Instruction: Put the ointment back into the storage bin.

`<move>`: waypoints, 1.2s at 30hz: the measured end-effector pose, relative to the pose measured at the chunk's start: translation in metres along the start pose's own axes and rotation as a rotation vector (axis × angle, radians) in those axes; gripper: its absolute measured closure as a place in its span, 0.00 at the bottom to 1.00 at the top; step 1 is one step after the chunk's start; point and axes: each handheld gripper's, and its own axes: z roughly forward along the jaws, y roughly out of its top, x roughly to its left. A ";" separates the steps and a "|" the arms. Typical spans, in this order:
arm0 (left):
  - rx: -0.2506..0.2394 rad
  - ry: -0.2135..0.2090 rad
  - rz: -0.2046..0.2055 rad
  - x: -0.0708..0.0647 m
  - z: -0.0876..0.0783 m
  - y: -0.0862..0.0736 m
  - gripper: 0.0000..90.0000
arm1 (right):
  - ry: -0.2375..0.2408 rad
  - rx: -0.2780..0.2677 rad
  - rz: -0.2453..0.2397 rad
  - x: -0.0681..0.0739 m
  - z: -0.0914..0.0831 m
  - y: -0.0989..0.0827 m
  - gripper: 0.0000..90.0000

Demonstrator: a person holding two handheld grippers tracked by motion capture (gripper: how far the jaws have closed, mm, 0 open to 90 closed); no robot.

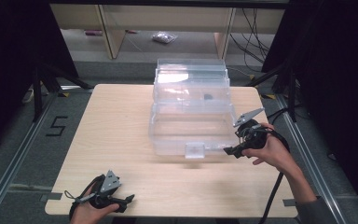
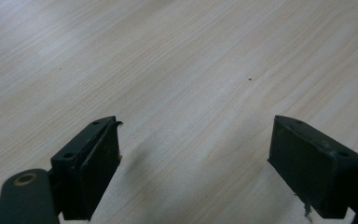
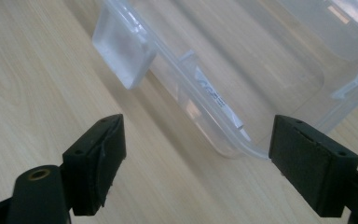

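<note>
One clear plastic storage box point(image 1: 189, 109) sits on the wooden table point(image 1: 112, 121), toward the far middle, its lid thrown back and standing open behind the tub. Its long axis runs left to right across the table, and a single frosted latch tab point(image 1: 195, 150) hangs at the middle of the near rim. The right gripper point(image 1: 230, 150) is by far the nearer tool: it lies at the box's near right corner, jaws pointing left along the front wall, close to the rim but not seen touching it. In the right gripper view its jaws stand wide apart with nothing between them; the rounded corner of the box rim point(image 3: 256, 151) lies just ahead, toward the right-hand jaw, and the latch tab point(image 3: 123, 53) is farther up and left along that wall. The coming move looks to turn on this: the rim runs diagonally away from the jaws, so the gripper would need to slide along the front wall to reach the tab. The left gripper point(image 1: 129, 198) rests low near the table's front left edge, well apart from the box, jaws also spread and empty over bare wood. A small dark object point(image 1: 208, 97) shows through the box; what it is cannot be told. Count: one box, one lid, one tab, two grippers.
</note>
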 end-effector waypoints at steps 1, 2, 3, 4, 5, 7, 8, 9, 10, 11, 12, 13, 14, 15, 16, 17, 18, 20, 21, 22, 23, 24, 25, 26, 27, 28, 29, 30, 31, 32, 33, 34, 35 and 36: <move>0.000 0.000 0.000 0.000 0.000 0.000 0.18 | -0.001 -0.013 -0.025 -0.002 0.001 -0.001 0.22; 0.000 -0.001 0.001 0.000 0.000 0.000 0.18 | 0.004 -0.007 0.003 0.001 0.001 -0.002 0.22; -0.001 -0.002 0.001 0.000 0.000 0.000 0.18 | -0.009 -0.020 -0.006 0.001 0.003 -0.004 0.22; -0.001 -0.001 0.000 0.000 0.000 0.000 0.18 | 0.006 -0.012 -0.002 0.001 0.002 -0.005 0.22; -0.002 -0.001 -0.001 0.000 0.000 0.000 0.18 | 0.002 -0.030 -0.003 0.001 0.003 -0.006 0.22; -0.002 -0.002 -0.002 0.000 0.000 0.000 0.18 | 0.005 -0.022 0.020 0.004 0.003 -0.007 0.21; -0.002 -0.002 -0.002 0.000 0.000 0.000 0.18 | 0.003 -0.037 0.000 0.003 0.005 -0.009 0.21; -0.001 -0.002 -0.002 0.000 0.000 0.000 0.18 | 0.005 -0.027 0.008 0.004 0.004 -0.009 0.21; -0.002 -0.001 0.000 0.000 0.000 0.000 0.18 | 0.007 -0.027 0.021 0.005 0.004 -0.010 0.21; -0.004 -0.003 -0.001 0.000 0.000 0.000 0.18 | 0.020 -0.027 0.024 0.006 0.003 -0.011 0.21; -0.002 0.002 0.002 0.000 0.000 0.000 0.18 | -0.003 -0.034 0.009 0.007 0.005 -0.012 0.21; -0.003 0.001 0.001 0.000 0.000 0.000 0.18 | 0.009 -0.045 0.006 0.007 0.005 -0.013 0.21; -0.005 -0.002 -0.001 0.000 0.000 0.000 0.18 | 0.005 -0.045 0.013 0.008 0.006 -0.014 0.21; -0.004 0.000 0.000 0.000 0.000 0.000 0.18 | 0.014 -0.037 0.023 0.009 0.005 -0.014 0.21; 0.001 0.001 0.006 0.000 -0.001 0.000 0.18 | 0.008 -0.045 0.012 0.009 0.006 -0.016 0.21; -0.003 0.002 0.002 0.000 0.000 0.000 0.18 | 0.006 -0.040 0.012 0.010 0.005 -0.017 0.21; -0.004 0.002 0.001 0.000 0.000 0.000 0.18 | 0.010 -0.043 0.012 0.010 0.006 -0.018 0.21; -0.003 0.000 0.000 0.000 0.000 0.000 0.18 | 0.018 -0.039 0.054 0.014 0.004 -0.020 0.21; -0.003 0.000 0.000 0.000 0.000 0.000 0.18 | 0.005 -0.061 0.018 0.013 0.006 -0.022 0.21; -0.006 -0.004 -0.003 0.000 0.000 0.000 0.18 | 0.012 -0.054 0.022 0.013 0.005 -0.024 0.21; -0.002 0.002 0.004 0.000 0.000 0.000 0.18 | 0.020 -0.047 0.047 0.015 0.004 -0.025 0.21; -0.003 0.002 0.001 0.000 0.000 0.000 0.18 | 0.007 -0.054 0.027 0.014 0.005 -0.027 0.21; -0.004 0.002 0.000 0.000 0.000 0.000 0.18 | 0.019 -0.050 0.041 0.015 0.004 -0.028 0.20; -0.004 -0.001 -0.001 0.000 0.000 0.000 0.18 | 0.024 -0.052 0.045 0.016 0.004 -0.029 0.20; -0.004 0.000 0.000 0.000 0.000 0.000 0.18 | 0.010 -0.073 0.022 0.015 0.006 -0.032 0.20; -0.002 0.001 0.002 0.000 0.000 0.000 0.18 | 0.008 -0.069 0.019 0.016 0.005 -0.034 0.20; -0.014 -0.009 -0.011 -0.001 0.000 0.000 0.18 | 0.015 -0.063 0.034 0.018 0.004 -0.035 0.20; -0.012 -0.008 -0.010 -0.001 0.000 0.000 0.18 | 0.009 -0.072 0.013 0.017 0.005 -0.037 0.20; -0.013 -0.008 -0.011 -0.001 0.000 0.000 0.18 | 0.017 -0.068 0.023 0.018 0.005 -0.038 0.20; -0.012 -0.008 -0.010 -0.001 0.000 0.000 0.18 | 0.004 -0.082 0.020 0.018 0.007 -0.041 0.20; -0.003 -0.006 0.000 0.000 -0.001 0.000 0.18 | 0.017 -0.075 0.038 0.020 0.006 -0.041 0.20; -0.003 -0.006 0.000 0.000 -0.001 0.000 0.18 | 0.012 -0.077 0.022 0.019 0.007 -0.043 0.20; 0.002 0.002 0.007 0.000 0.000 0.000 0.18 | 0.005 -0.089 0.015 0.020 0.008 -0.044 0.20; -0.002 0.002 0.003 0.000 0.000 0.000 0.18 | 0.017 -0.080 0.031 0.021 0.007 -0.045 0.20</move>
